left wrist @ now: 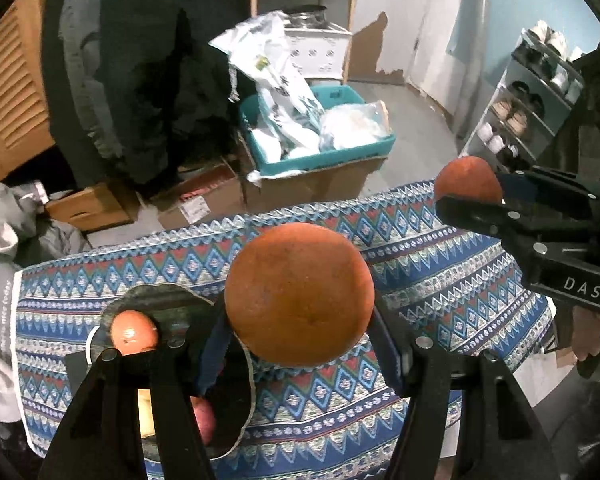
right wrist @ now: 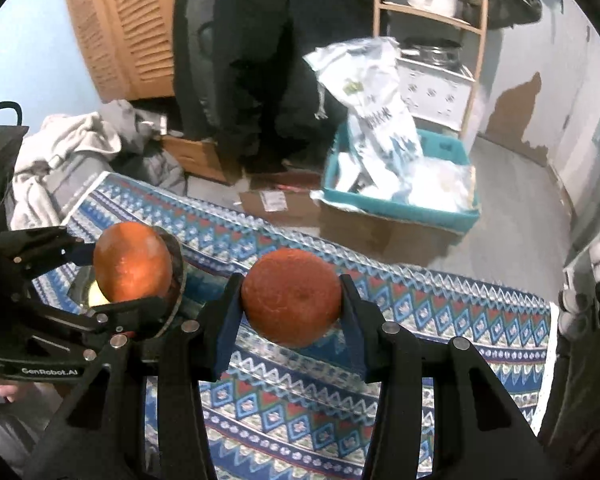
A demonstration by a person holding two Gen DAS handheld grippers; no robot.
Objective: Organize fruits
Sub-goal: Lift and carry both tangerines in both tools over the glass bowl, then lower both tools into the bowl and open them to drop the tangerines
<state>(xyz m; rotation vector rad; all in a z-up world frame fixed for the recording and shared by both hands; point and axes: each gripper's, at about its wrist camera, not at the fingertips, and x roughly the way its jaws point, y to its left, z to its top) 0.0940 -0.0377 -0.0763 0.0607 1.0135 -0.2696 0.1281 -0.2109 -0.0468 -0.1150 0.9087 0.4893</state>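
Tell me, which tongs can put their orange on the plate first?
Probably the left tongs. Their round orange fruit hangs right beside the dark scalloped plate. The right tongs hold their smaller orange over the patterned cloth, farther away.

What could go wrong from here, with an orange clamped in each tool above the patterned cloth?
1. The left tool grips its orange only at the sides; the round fruit could slip out and roll off the cloth.
2. The dark plate already holds fruit and sits near the cloth's edge; adding an orange could knock a piece out.
3. The right tool with its orange is close to the left one; they might collide.
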